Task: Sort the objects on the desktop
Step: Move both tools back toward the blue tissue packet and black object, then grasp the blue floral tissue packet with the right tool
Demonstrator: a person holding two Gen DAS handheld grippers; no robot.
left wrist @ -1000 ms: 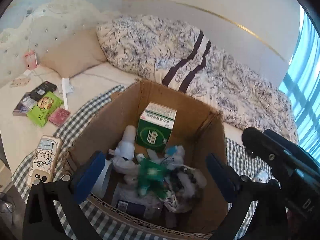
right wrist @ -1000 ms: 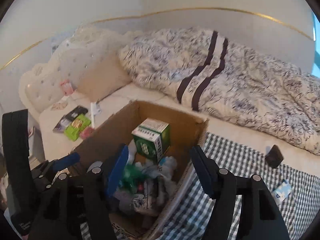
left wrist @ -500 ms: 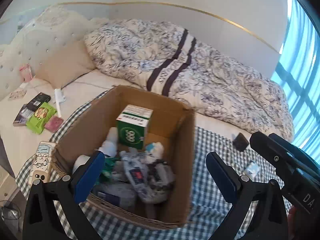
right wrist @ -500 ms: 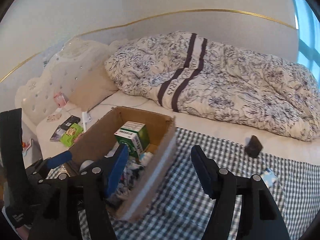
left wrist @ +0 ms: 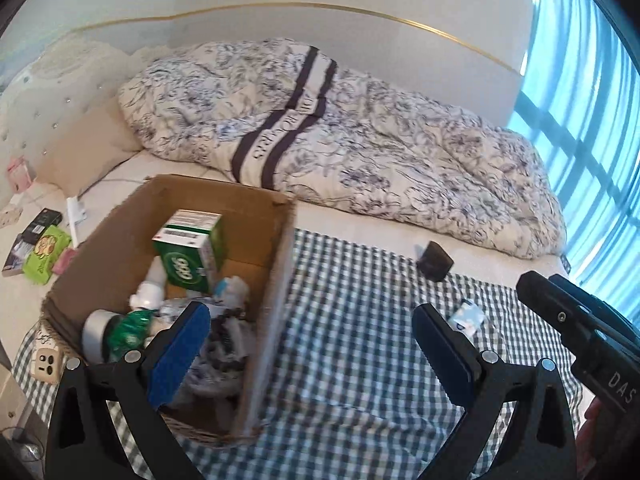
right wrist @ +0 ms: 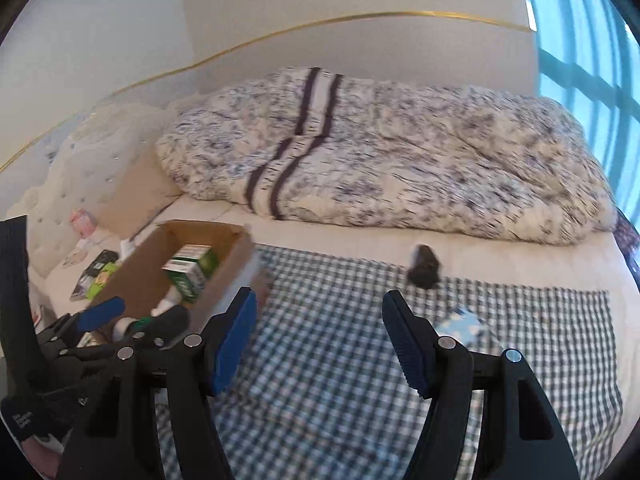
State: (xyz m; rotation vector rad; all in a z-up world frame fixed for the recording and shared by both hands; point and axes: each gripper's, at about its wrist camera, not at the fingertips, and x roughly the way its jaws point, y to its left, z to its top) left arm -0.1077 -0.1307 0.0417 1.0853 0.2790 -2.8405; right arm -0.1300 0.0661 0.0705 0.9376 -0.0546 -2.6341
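A brown cardboard box (left wrist: pixel 276 276) (right wrist: pixel 236 256) stands on the checked cloth (left wrist: pixel 360 344) (right wrist: pixel 332 380), holding a green carton (left wrist: pixel 192 252) (right wrist: pixel 192 270), a white bottle (left wrist: pixel 150 290) and several wrappers. A small dark box (left wrist: pixel 434 263) (right wrist: pixel 424 268) and a light blue packet (left wrist: pixel 466 316) (right wrist: pixel 464 322) lie on the cloth to the right. My left gripper (left wrist: pixel 312 348) is open, its left finger over the box's near end. My right gripper (right wrist: pixel 320 340) is open above bare cloth, the packet just beyond its right finger.
A floral duvet (left wrist: pixel 340 132) (right wrist: pixel 380 160) fills the bed behind. Left of the box lie a green snack pack (left wrist: pixel 42 254), dark booklets (left wrist: pixel 34 228) and a beige phone-like item (left wrist: pixel 48 362). A window with blue curtains (left wrist: pixel 592 120) is at right.
Both grippers have swung right, away from over the box toward the open cloth; the dark box and blue packet have come further into view. Both stayed open.
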